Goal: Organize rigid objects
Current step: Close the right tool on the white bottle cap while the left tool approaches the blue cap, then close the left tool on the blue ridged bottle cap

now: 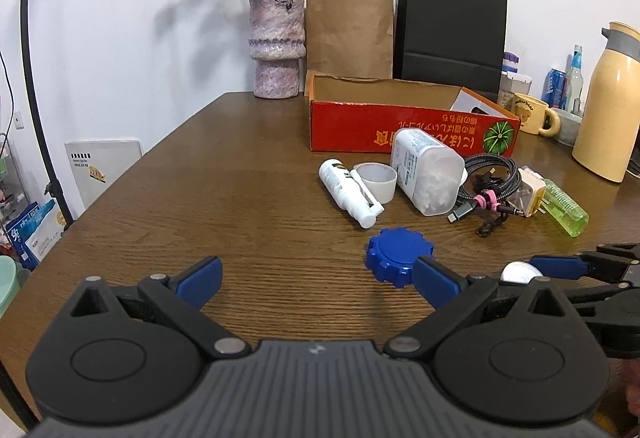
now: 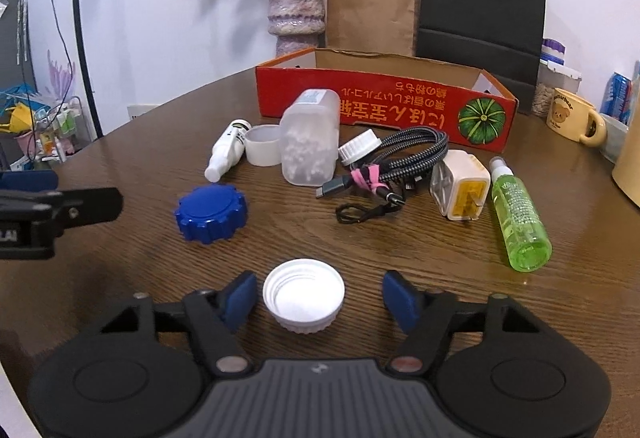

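The white screw cap [image 2: 304, 294] sits mouth-up on the counter [image 2: 400, 258] between the right claw [image 2: 320, 298] pads, jaws wide and touching nothing; it looks light, stiff plastic, best pinched across its ribbed rim. Left claw [image 1: 318, 278] gapes empty beside the blue lid [image 1: 398, 254], red box [image 2: 384, 97] waiting beyond.

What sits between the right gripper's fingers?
A white threaded plastic cap, open side up on the brown wooden table, lies between the open right gripper's blue-padded fingers, touching neither. Right wrist view shows it.
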### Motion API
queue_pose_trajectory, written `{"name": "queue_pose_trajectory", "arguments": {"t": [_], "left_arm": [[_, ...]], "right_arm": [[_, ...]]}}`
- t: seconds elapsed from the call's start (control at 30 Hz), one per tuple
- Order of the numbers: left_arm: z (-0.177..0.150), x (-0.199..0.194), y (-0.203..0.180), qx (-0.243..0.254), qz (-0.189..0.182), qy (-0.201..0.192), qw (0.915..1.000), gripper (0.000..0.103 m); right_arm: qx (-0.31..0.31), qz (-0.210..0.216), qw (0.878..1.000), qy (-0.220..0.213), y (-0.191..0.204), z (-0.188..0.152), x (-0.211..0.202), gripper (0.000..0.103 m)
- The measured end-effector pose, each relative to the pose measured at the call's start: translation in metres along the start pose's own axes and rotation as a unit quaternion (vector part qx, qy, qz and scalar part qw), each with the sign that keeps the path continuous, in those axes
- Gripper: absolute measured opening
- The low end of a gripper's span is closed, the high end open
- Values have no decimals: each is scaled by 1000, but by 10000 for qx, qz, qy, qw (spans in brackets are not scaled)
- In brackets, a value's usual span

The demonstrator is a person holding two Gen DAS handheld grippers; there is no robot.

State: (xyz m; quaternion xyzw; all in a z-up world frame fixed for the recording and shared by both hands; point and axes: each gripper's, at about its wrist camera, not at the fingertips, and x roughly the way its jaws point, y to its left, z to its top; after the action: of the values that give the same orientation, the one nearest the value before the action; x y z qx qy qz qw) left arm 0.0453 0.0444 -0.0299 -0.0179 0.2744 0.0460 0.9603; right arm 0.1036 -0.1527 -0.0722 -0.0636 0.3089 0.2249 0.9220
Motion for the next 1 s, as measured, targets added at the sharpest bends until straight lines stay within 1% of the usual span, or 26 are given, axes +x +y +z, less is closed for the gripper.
{"name": "queue_pose_trajectory", "arguments": {"t": [0.03,0.07,0.27,0.4,0.73,1.0], "left_arm": [[0,1,-1,-3,6,21,10000,103],[1,3,-1,-5,8,33,10000,103],[5,7,-8,38,5,62,10000,103],[8,13,-15,107,-6,106,9999,103],[16,35,-38,273,-50,279,9992,103],[16,55,-57,368,-92,480,9981,103]], "right_arm": [[-13,34,10000,-11,0,0,0,41],[-32,58,10000,-17,0,1,-1,40],[-16,133,9999,-77,-6,-1,-3,40],[48,86,9998,-195,-14,0,-7,40],[254,-266,9979,-542,-55,6,-16,40],[452,-448,9960,-623,-85,10,-10,40]]}}
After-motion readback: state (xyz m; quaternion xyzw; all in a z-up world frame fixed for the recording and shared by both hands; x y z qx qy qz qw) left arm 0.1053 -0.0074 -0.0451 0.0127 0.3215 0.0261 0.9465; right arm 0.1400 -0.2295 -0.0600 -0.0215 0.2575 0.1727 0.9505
